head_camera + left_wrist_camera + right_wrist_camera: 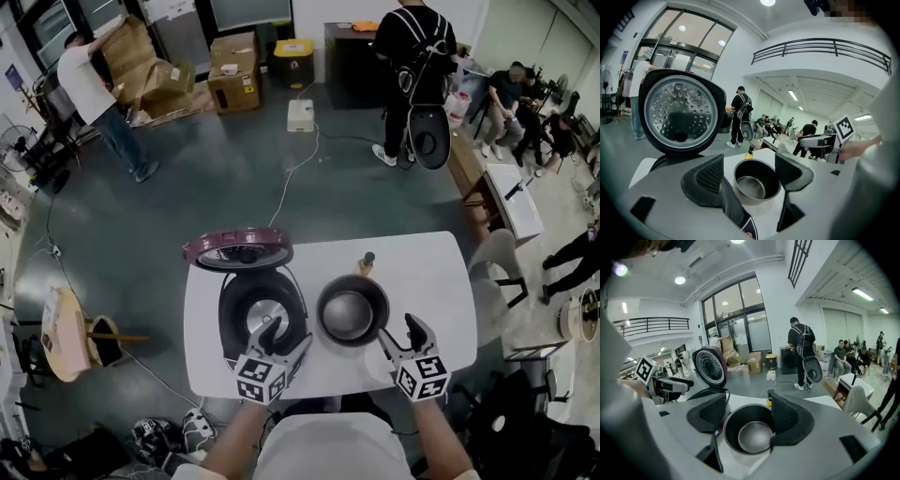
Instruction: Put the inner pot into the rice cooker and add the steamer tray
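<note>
Flanking the inner pot [352, 311] on the white table [424, 270], left gripper [286, 337] and right gripper [398, 336] hover low, jaws parted, empty.

One rice cooker [246, 305], one pot [352, 311] and one small bottle [366, 263] are sitting on one white table [431, 272]; two grippers, the left gripper [286, 336] and the right gripper [398, 334], are hovering alongside.

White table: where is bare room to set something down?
Bare: the right end of the white table, beyond the dark metal inner pot. Crowded: the left, filled by the open black rice cooker.
</note>
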The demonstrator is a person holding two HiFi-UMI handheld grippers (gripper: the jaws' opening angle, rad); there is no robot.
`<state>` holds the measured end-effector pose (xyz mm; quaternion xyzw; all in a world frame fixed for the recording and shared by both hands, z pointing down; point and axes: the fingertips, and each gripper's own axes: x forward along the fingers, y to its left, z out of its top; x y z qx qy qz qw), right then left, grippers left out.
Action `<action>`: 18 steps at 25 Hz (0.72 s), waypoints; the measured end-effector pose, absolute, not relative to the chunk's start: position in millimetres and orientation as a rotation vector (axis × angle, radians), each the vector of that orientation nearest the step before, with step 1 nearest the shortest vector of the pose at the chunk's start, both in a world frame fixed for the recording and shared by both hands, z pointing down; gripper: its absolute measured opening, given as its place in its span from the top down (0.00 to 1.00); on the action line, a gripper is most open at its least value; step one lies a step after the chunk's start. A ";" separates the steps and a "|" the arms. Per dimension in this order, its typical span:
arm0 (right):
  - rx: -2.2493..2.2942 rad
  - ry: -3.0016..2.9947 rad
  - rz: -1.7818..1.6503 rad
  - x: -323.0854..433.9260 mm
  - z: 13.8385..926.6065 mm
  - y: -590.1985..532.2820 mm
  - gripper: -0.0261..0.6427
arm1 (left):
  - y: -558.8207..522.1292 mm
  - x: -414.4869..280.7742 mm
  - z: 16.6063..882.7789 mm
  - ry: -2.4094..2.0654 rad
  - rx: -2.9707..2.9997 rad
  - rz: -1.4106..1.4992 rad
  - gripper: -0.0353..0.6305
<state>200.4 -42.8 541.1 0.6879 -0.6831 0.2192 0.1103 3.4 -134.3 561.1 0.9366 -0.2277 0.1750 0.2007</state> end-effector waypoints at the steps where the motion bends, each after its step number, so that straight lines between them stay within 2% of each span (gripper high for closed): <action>1: 2.009 -2.015 0.652 204.0 542.8 -44.6 0.49 | -136.0 5.2 563.5 -0.654 2.606 0.497 0.43; 18: 1.740 -2.132 0.715 259.2 591.7 -68.1 0.49 | -110.7 80.8 620.8 -0.803 2.453 0.614 0.42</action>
